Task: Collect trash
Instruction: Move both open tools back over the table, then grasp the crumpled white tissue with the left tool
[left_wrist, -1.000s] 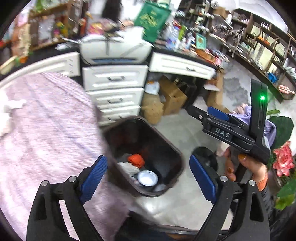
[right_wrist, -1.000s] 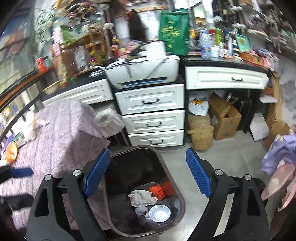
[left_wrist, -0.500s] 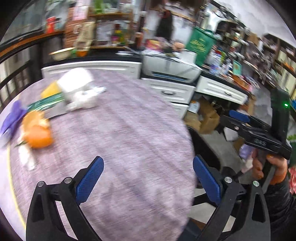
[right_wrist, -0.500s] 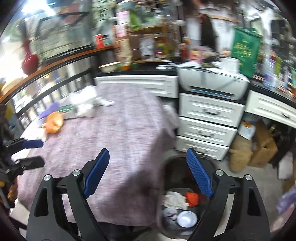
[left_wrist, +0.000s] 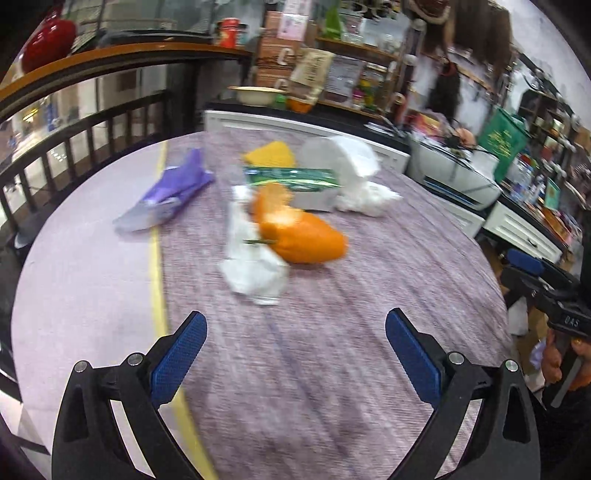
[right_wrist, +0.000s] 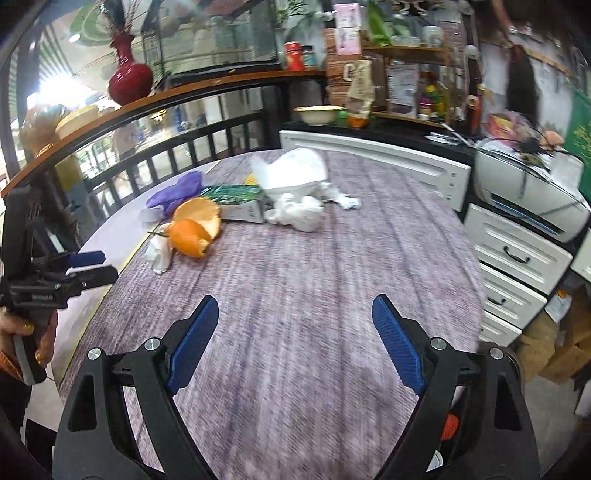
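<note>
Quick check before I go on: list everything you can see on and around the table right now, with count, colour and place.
Orange peel: one pile, orange, left-middle of the table.
Crumpled tissues: a few, white, mid-table and beside the peel.
Plastic bag: one, white, far side.
Carton: one, green and white, lying behind the peel.
Purple wrapper: one, far left.
Yellow item: one, behind the carton; unclear what.
Tablecloth: one, mauve, covers the table.
Drawers: white, right of the table.
Printer: one, white, on the drawers.
Vase: one, red, on the ledge.
Left gripper: blue pads, open, empty.
Right gripper: blue pads, open, empty.
</note>
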